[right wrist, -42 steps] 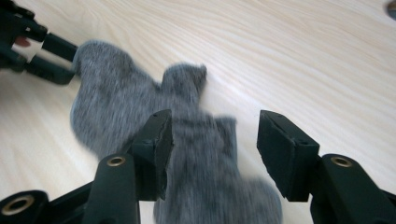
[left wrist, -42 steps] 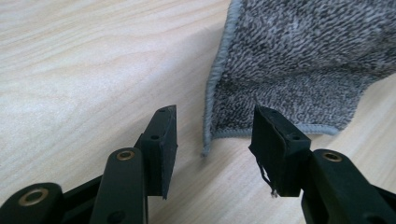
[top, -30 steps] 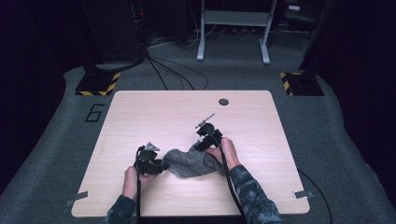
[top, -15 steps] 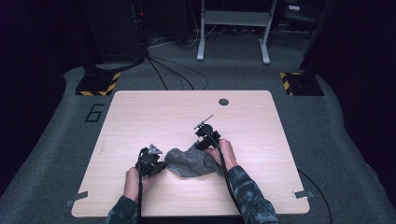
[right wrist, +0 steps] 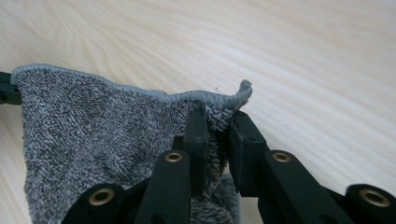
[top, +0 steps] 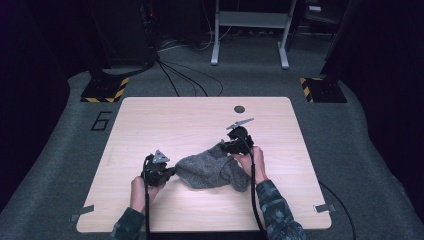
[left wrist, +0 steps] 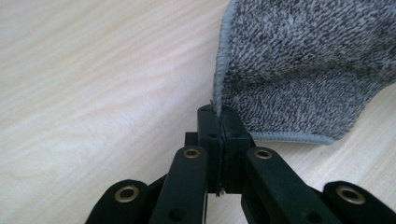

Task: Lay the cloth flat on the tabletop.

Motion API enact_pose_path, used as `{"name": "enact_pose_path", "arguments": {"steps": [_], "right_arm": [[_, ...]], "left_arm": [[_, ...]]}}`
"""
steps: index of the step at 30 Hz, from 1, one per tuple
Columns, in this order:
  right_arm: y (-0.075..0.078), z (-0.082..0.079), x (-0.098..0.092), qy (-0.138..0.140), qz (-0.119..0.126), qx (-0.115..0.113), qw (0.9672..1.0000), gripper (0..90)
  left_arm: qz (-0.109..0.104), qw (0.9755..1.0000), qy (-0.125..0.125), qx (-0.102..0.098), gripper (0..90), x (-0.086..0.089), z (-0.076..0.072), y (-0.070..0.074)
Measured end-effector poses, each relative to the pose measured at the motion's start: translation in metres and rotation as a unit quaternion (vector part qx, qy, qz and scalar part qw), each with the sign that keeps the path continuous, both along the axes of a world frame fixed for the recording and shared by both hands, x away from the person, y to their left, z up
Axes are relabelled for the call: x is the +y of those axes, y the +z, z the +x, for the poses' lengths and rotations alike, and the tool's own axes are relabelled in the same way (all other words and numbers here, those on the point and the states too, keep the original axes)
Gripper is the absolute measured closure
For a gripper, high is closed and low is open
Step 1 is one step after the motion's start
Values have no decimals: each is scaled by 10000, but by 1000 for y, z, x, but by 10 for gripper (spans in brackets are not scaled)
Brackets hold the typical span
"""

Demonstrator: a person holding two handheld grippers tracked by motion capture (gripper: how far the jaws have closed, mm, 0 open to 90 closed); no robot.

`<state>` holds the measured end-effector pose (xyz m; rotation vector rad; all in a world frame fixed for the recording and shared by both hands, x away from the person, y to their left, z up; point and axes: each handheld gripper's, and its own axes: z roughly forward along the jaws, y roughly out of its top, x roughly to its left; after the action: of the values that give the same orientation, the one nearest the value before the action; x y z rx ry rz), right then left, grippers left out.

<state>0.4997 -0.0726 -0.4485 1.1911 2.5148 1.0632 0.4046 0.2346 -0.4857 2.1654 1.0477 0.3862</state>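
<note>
One grey towel (top: 210, 170) of looped, speckled terry with a stitched paler hem sags between two grippers over the near middle of the pale wood-grain counter (top: 175, 120). Its left gripper (left wrist: 219, 114) has its jaws pressed together on the hem's corner. Its right gripper (right wrist: 218, 119), raised and tilted, pinches a bunched edge between nearly closed jaws. Both hands (top: 140, 187) reach in from the near edge. Folds hide the towel's underside.

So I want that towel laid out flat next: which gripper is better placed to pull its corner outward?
Probably the left gripper: shut on the towel at its hem, bare table beside it. The right gripper holds a bunched corner.
</note>
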Motion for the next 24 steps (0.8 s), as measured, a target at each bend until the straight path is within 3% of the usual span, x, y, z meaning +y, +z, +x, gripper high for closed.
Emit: {"name": "enact_pose_path", "arguments": {"steps": [9, 16, 19, 24], "right_arm": [[25, -9, -30, -339, 355, -351, 9982, 805], [35, -11, -38, -399, 386, -510, 9972, 821], [39, -10, -40, -441, 397, -590, 9965, 824], [51, -8, -44, -527, 496, -714, 9948, 828]], "left_arm": [[226, 9993, -68, -280, 893, 0, 11, 25], [147, 9993, -57, -335, 893, 2, 25, 36], [-4, 9995, -18, -329, 893, 2, 33, 43], [-10, 9986, 27, -528, 893, 4, 43, 62]]}}
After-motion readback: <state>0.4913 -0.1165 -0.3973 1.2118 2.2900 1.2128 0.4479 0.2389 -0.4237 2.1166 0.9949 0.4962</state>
